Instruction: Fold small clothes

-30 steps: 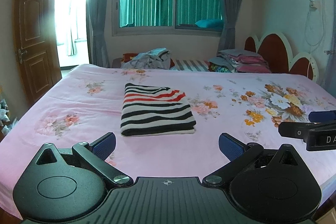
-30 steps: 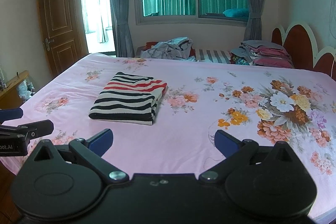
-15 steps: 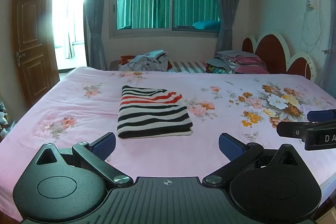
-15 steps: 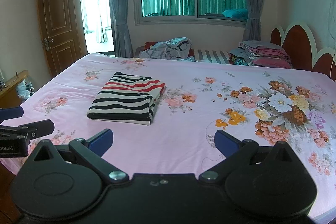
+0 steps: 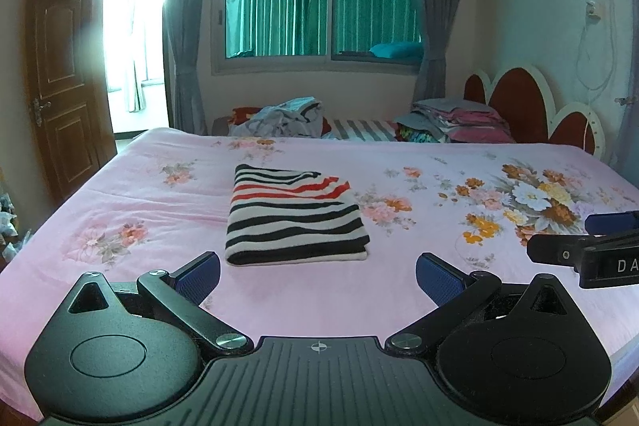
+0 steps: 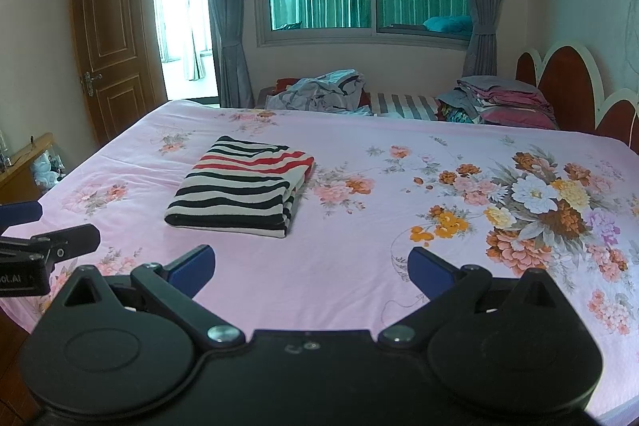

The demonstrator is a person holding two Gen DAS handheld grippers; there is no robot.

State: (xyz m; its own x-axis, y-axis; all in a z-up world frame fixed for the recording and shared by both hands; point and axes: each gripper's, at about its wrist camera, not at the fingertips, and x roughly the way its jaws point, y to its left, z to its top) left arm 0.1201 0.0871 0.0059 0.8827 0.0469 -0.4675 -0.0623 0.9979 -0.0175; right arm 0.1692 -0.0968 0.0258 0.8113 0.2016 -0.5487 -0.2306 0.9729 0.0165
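A folded garment with black, white and red stripes (image 5: 293,216) lies flat on the pink floral bedsheet (image 5: 159,194); it also shows in the right wrist view (image 6: 243,186). My left gripper (image 5: 317,276) is open and empty, held back above the near edge of the bed in front of the garment. My right gripper (image 6: 311,268) is open and empty, to the right of the garment and apart from it. Each gripper's tip shows at the edge of the other's view.
A loose heap of grey clothes (image 5: 283,116) and a stack of folded clothes (image 5: 459,120) lie beyond the far edge of the bed. A red headboard (image 5: 531,106) stands at the right. An open wooden door (image 5: 60,82) is at the left.
Both grippers have drawn back slightly and stay open. The folded striped garment lies unmoved on the bed.
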